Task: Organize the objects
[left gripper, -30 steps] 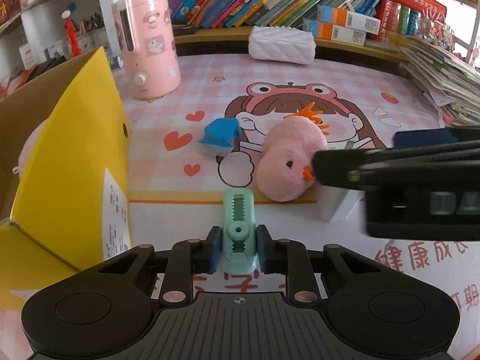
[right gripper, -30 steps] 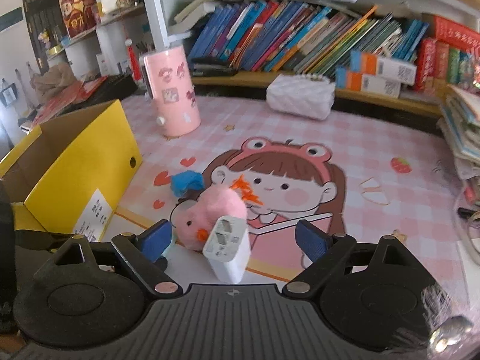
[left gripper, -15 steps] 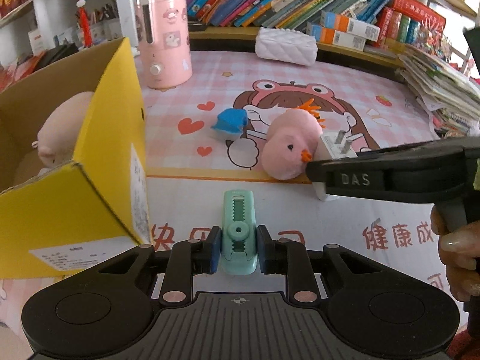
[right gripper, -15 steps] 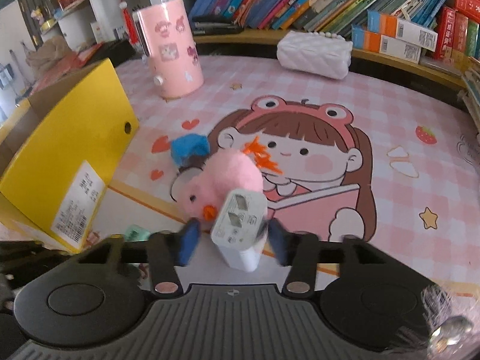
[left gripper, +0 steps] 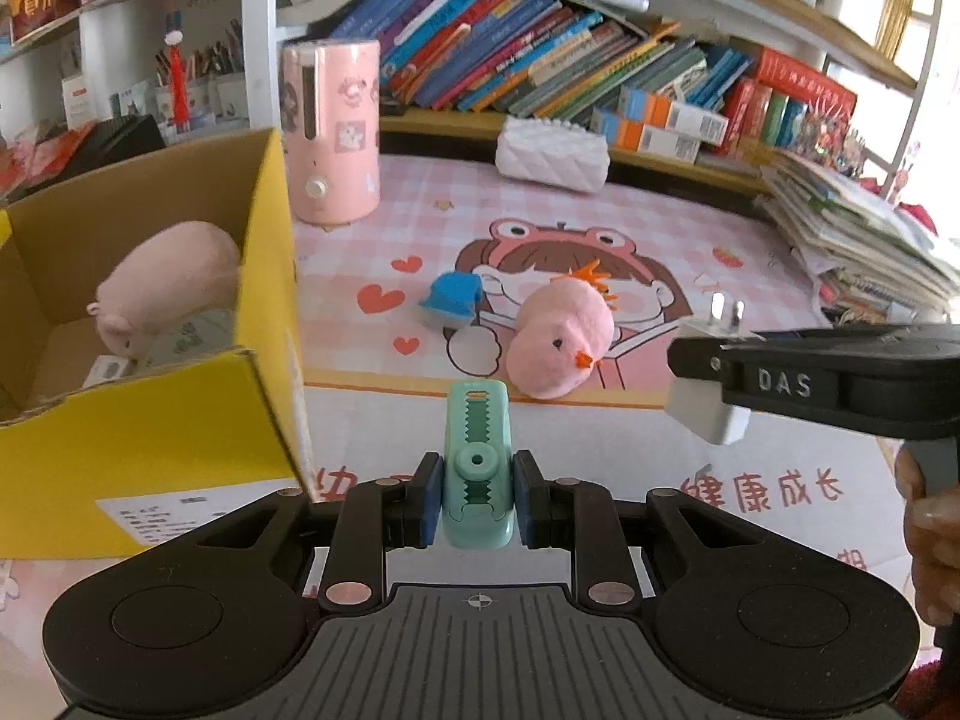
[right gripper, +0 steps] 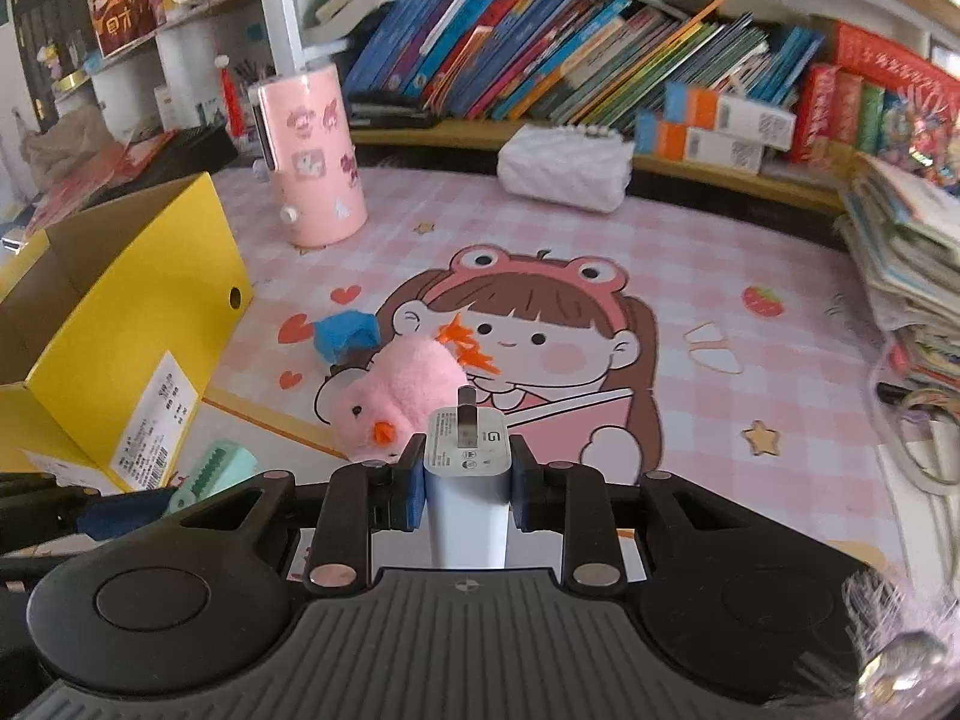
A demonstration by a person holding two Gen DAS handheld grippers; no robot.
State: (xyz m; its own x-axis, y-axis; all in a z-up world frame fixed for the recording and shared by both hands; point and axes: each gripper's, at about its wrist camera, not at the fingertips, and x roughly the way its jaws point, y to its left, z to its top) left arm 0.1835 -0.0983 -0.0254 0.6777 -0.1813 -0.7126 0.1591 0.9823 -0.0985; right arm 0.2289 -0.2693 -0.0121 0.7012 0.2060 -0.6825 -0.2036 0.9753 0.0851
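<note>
Bookshelves crowded with colourful books back a table covered by a pink checked mat (right gripper: 708, 252) printed with a cartoon girl. Closest to the right wrist camera, the right gripper (right gripper: 468, 480) has just closed its blue pads on the sides of a white plug adapter (right gripper: 467, 474), which now sits pinched between them with its prongs pointing away from the camera; the left wrist view shows it lifted clear of the mat. The left gripper (left gripper: 475, 498) is likewise clamped shut, on a mint-green clip (left gripper: 477, 468) held lengthwise between its pads. Beyond both, on the mat, a pink plush chick (right gripper: 399, 399) lies on its side with a small blue object (right gripper: 345, 333) just behind it. Further left stands an open yellow cardboard box (left gripper: 264, 396), which already holds a pink plush pig (left gripper: 165, 285). A tall pink canister (right gripper: 312, 162) stands behind the box. The step in hand appears to be carrying both held items to the box. To do it well, each gripper should probably clear the box's raised wall before lowering, and release only once over the open interior beside the pig.
</note>
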